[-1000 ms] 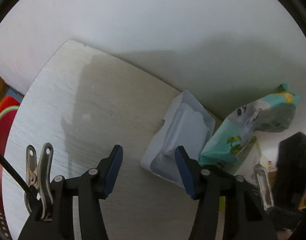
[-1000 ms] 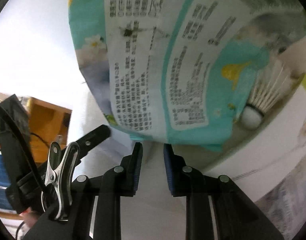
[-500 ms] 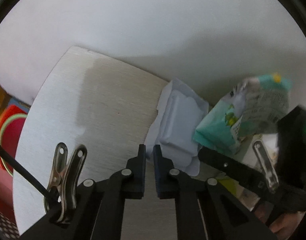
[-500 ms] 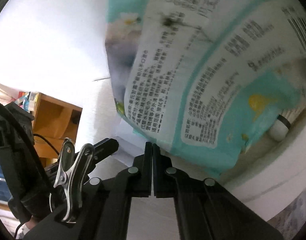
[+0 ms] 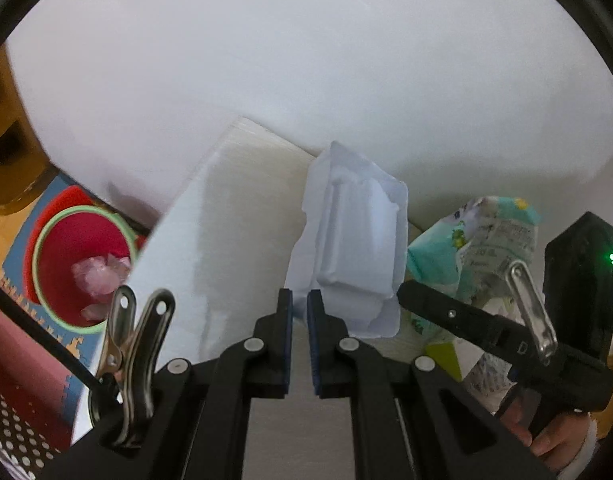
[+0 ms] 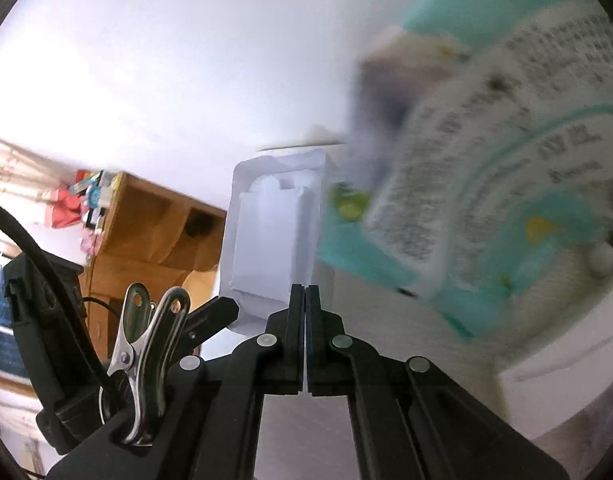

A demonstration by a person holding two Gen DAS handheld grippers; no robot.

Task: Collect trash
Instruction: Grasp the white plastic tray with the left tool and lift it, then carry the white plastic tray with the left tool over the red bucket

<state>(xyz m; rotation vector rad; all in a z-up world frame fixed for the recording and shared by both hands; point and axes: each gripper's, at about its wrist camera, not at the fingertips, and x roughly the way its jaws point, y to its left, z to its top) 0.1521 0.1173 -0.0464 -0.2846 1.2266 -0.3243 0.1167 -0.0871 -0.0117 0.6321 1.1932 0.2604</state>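
My left gripper (image 5: pixel 299 307) is shut on the near edge of a white plastic blister tray (image 5: pixel 352 246) and holds it up above the pale wood table (image 5: pixel 242 216). The tray also shows in the right wrist view (image 6: pixel 272 236). My right gripper (image 6: pixel 305 300) is shut on the bottom edge of a teal and white printed wrapper (image 6: pixel 486 184), which fills the right of its view, blurred. The same wrapper (image 5: pixel 478 240) hangs to the right of the tray in the left wrist view, with the right gripper's body (image 5: pixel 506 332) under it.
A red bin with a green rim (image 5: pixel 80 264) stands on the floor at the left, below the table edge, with crumpled clear wrap inside. A white wall is behind. A wooden shelf unit (image 6: pixel 154 232) stands at the left in the right wrist view. A shuttlecock (image 6: pixel 604 258) lies at the right.
Both grippers have gone from open to shut, the left on the blister tray, the right on the wrapper. The tray has lifted off the table, and the red bin has come into view.
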